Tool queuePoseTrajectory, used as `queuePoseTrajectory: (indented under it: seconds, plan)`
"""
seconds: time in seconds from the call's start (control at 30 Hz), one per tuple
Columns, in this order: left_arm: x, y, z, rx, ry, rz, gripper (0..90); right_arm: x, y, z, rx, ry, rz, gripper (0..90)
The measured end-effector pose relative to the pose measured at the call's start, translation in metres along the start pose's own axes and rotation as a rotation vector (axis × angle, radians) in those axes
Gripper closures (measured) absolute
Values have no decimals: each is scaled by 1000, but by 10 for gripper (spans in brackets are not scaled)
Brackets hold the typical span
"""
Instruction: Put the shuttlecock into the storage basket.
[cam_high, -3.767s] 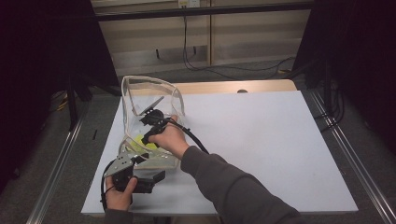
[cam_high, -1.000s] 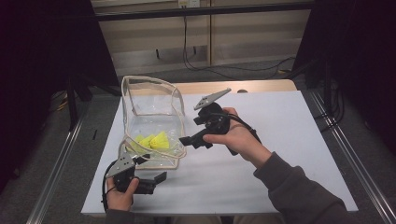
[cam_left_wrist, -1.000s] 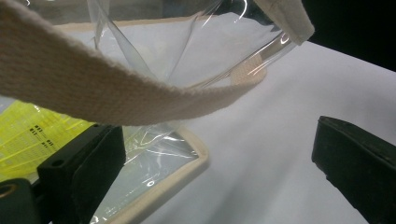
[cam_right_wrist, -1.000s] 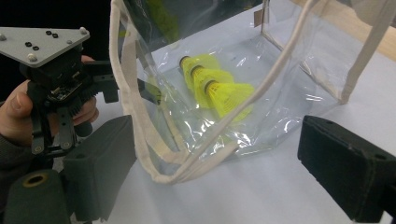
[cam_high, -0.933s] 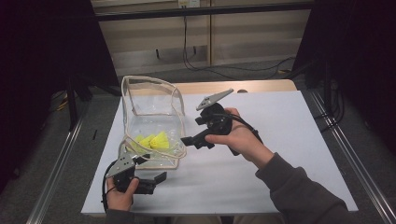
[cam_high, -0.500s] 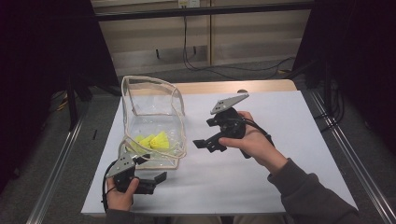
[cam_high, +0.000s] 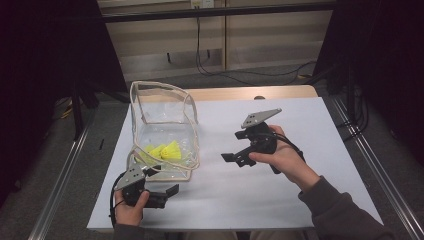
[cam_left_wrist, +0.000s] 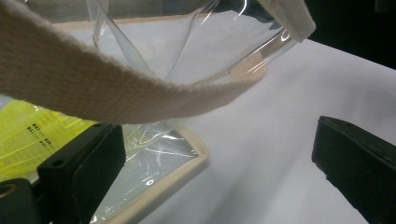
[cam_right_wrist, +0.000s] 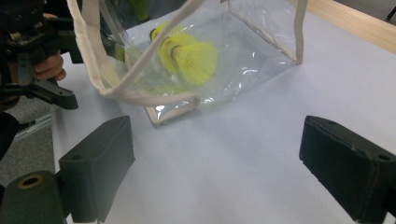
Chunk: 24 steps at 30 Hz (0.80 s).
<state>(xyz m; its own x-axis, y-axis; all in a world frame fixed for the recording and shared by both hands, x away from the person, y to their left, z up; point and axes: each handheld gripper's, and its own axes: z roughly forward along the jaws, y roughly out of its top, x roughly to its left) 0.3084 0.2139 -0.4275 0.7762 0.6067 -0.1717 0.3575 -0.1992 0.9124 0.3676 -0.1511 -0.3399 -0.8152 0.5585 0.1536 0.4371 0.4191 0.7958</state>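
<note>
1. A clear plastic bag (cam_high: 162, 132) with cream fabric trim stands on the white table (cam_high: 300, 200) toward its left side, its mouth open upward.
2. Yellow shuttlecocks (cam_high: 167, 151) lie together on the bottom of the bag; in the right gripper view they show through the clear wall (cam_right_wrist: 187, 56).
3. The left hand-held gripper (cam_high: 157, 192) sits near the front-left corner of the table, just beside the bag's near edge, held by the person's left hand (cam_high: 129, 210).
4. In the left gripper view its jaws stand spread wide; the left jaw is close against the bag's bottom trim (cam_left_wrist: 159, 186), and a cream strap (cam_left_wrist: 116, 93) crosses above it. Nothing is pinched between them.
5. The right hand-held gripper (cam_high: 235, 147) is held above the middle of the table, well apart from the bag, in the person's right hand (cam_high: 280, 155), with a grey plate on top.
6. In the right gripper view its jaws are spread wide with bare table between them, pointing toward the bag.
</note>
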Motion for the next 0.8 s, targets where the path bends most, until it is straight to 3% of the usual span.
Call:
queuePoseTrajectory:
  seconds: [0.57,0.8]
  plan:
    - [0,0,0,1,2,-1,28,-18,-37,-10,-6,-37,27,96]
    - [0,0,0,6,2,3,28,-25,-54,-14,2,-53,59,96]
